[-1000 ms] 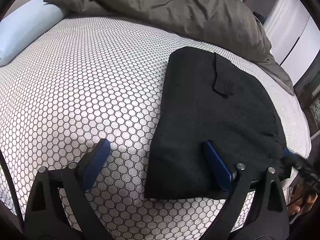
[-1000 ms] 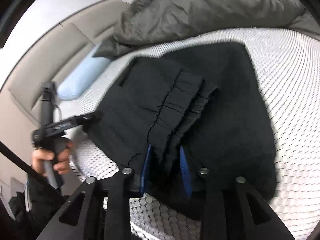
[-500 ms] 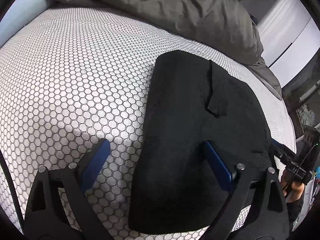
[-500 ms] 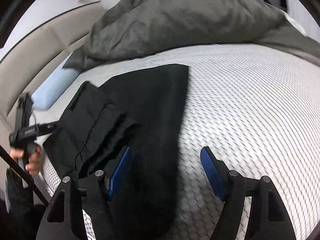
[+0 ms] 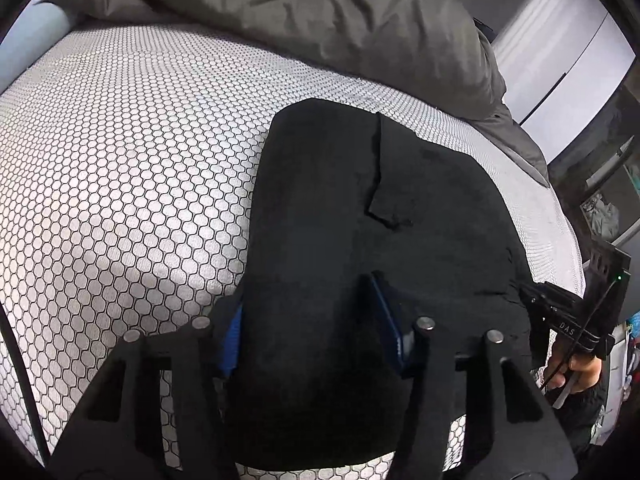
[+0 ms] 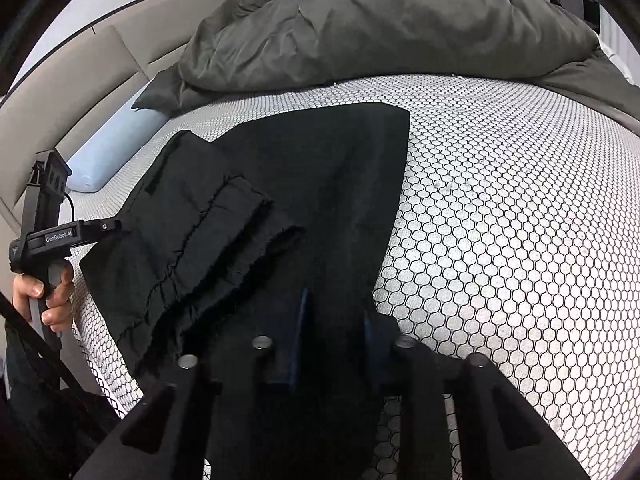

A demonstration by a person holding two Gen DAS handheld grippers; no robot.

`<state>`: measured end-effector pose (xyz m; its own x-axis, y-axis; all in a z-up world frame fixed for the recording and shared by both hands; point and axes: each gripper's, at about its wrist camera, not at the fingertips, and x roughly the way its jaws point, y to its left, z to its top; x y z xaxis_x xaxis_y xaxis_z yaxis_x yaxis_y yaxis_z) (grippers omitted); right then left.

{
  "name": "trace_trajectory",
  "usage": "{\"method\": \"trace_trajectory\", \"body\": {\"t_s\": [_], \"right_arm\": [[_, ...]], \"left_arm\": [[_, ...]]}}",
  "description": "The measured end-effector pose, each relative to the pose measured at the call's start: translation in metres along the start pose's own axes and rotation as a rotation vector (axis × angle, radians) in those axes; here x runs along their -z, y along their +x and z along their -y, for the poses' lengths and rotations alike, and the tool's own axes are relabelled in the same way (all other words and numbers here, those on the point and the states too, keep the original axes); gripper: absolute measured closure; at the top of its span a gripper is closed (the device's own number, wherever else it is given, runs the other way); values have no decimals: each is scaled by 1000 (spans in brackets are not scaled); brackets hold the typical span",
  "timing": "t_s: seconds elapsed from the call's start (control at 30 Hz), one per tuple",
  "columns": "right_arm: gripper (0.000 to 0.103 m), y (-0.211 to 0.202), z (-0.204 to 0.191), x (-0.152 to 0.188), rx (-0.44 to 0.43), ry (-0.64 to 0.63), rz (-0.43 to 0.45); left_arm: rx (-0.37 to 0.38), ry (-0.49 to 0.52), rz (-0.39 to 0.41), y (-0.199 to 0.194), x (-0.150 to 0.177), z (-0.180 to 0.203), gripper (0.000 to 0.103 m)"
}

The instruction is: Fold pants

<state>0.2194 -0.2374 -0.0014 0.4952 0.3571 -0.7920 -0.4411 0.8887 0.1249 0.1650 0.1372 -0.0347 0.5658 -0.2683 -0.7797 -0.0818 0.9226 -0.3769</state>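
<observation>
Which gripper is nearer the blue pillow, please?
Left. Both pairs of jaws have just been closing on the pants: left gripper at the edge toward the blue pillow, right gripper at the far edge.

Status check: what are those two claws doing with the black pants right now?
Left claw and right claw closing on near edge of pants. Pants folded on bed. Nothing in the way.

The near edge of the black pants point(image 5: 360, 240) is hidden behind the left gripper point(image 5: 312, 320). In the right wrist view, fabric covers most of the blue pads point(image 6: 298, 320). The grey duvet point(image 6: 400, 20) and the light blue pillow point(image 6: 112, 148) are partly out of view.
</observation>
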Motion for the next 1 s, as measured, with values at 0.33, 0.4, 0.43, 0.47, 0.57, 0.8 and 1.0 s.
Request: {"method": "trace_trajectory", "body": {"t_s": [0.33,0.4,0.43,0.47,0.57,0.8,1.0], "right_arm": [[89,13,11,-30,53,-3,24],[89,19,22,-41,56,20,40],[89,22,26,-44,53,30,35],[89,24,30,-46,48,41,23],[76,15,37,-42,26,61,11],[74,-32,48,1,-82,142,53],[85,-32,37,23,-77,105,7]], "left_arm": [[-19,-66,15,19,-18,24,53],[-39,-62,12,27,-25,30,52],[-49,-63,16,30,-28,34,52],[-58,-59,16,31,-28,35,52],[-63,-59,11,38,-35,38,48],[-111,-13,11,15,-11,29,41],[-100,-29,21,7,5,24,40]]}}
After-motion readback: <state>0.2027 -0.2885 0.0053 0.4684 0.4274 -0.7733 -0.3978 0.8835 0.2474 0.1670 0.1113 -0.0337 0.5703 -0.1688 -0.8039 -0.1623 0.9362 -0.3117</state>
